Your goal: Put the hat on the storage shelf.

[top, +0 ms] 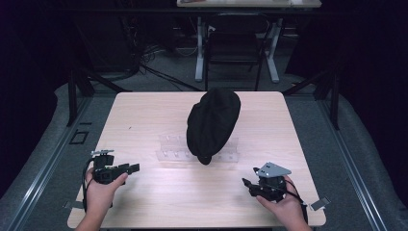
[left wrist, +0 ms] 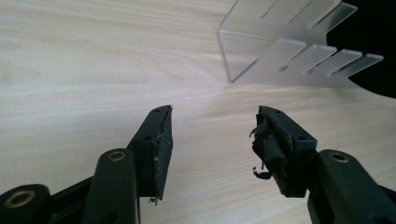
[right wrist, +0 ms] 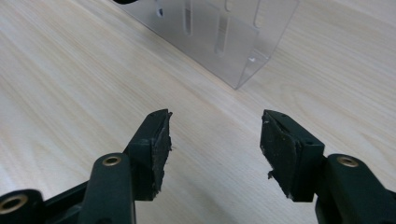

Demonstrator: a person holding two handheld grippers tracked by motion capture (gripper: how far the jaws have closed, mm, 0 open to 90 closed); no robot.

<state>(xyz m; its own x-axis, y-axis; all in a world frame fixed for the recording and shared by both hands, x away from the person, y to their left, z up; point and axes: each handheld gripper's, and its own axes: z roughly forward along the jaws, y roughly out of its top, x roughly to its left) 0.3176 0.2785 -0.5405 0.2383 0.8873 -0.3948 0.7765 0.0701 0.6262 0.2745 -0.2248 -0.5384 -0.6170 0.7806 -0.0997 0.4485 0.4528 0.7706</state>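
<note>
- Grippers first, nearest the person: left gripper [top: 126, 169] sits low at the near-left of the pale wood-grain table [top: 144, 115], held in the left hand [top: 101, 192]; right gripper [top: 249, 184] sits at the near-right in the right hand [top: 284, 204], grey three-cornered plate on top.
- Jaws: both pairs spread, nothing between the pads. In the left gripper view [left wrist: 212, 135] there is bare tabletop in the gap; same in the right gripper view [right wrist: 215, 140].
- Pose: both grippers lie close to level, just above the wood, tips angled inward and away from the person, toward the table's middle.
- Next out: clear acrylic slotted rack [top: 175, 149], a low bracket with cut slots, long axis running left to right across the table. From the left jaws its end stands ahead and to the right [left wrist: 261, 51]; from the right jaws its corner stands ahead, slightly right of centre [right wrist: 233, 42]. Apart from both, no contact.
- Farther: black soft cloth cap [top: 213, 122], draped over the right part of the rack, long axis running from near-centre away and a bit right, lower tip hanging at the rack's front edge. A dark edge of it shows past the rack in the left gripper view [left wrist: 373, 74].
- Key relation: cap lies between the two grippers and beyond them, on the centreline. Right gripper looks slightly nearer its low tip; left has the longer reach across.
- Judgement: any pick calls for both hands to close inward and forward; the rack's clear walls sit in the approach path and could get clipped.
- Beyond the table: dark metal chair [top: 235, 43] and white desk legs [top: 199, 53] on grey floor.
</note>
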